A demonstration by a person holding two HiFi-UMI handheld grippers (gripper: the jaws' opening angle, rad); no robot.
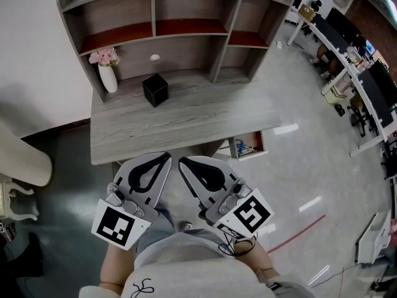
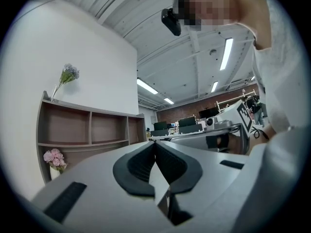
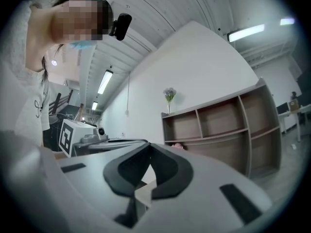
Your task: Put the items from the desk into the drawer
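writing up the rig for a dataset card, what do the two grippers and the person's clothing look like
Both the left gripper and right gripper have broad light grey shells with black ribbed pads inside. Each carries a white cube with black square markers: left cube, right cube. A thin black cable trails by the right one. The person wears a light grey top.

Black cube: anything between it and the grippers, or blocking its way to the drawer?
Nothing visible. Only bare desk lies between the black cube and the shut left gripper and right gripper. The drawer under the desk's right front looks pulled out; vase stands aside, left.
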